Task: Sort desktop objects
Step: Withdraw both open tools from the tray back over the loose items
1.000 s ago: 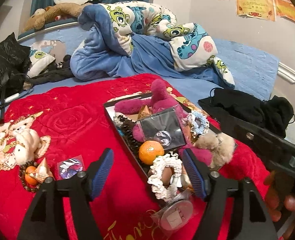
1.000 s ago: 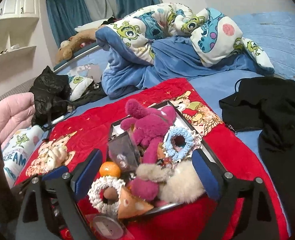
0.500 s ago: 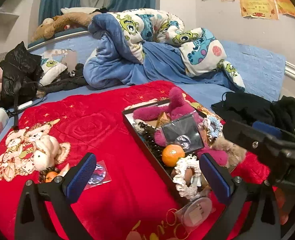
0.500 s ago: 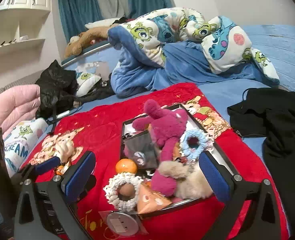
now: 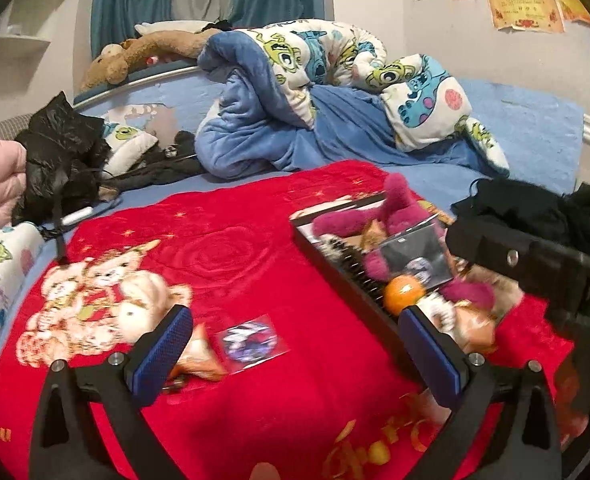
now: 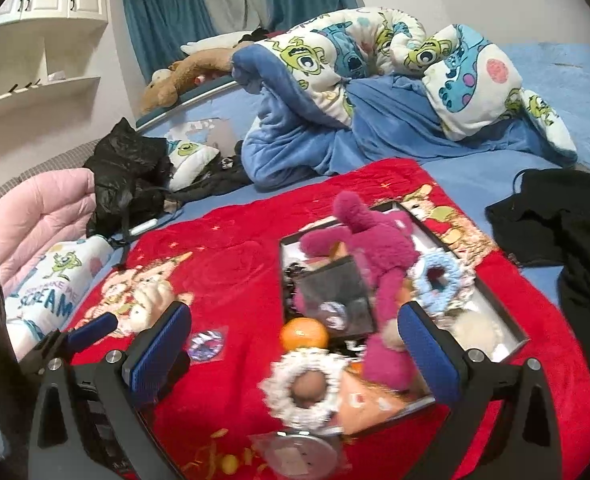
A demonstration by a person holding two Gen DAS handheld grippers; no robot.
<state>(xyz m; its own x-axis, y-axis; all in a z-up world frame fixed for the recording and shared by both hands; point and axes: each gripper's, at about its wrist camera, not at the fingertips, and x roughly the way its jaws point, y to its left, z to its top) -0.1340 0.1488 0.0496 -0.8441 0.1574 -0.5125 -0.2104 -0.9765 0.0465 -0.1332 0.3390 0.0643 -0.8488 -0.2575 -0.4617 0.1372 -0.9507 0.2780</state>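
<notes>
A: Left wrist view: left gripper spread wide, empty. Between the fingers, slightly left, a packaged badge flat on the red blanket; black tray beyond the right finger.

B: Probably best lowered straight, pinching the packet's edge.

A: Right wrist view: right gripper equally wide, gripping nothing. Between fingers: orange, white scrunchie.

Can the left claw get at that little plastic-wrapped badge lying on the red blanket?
Probably yes: the left claw is open, and the badge lies flat on the red blanket between its fingers, nothing covering it.
</notes>
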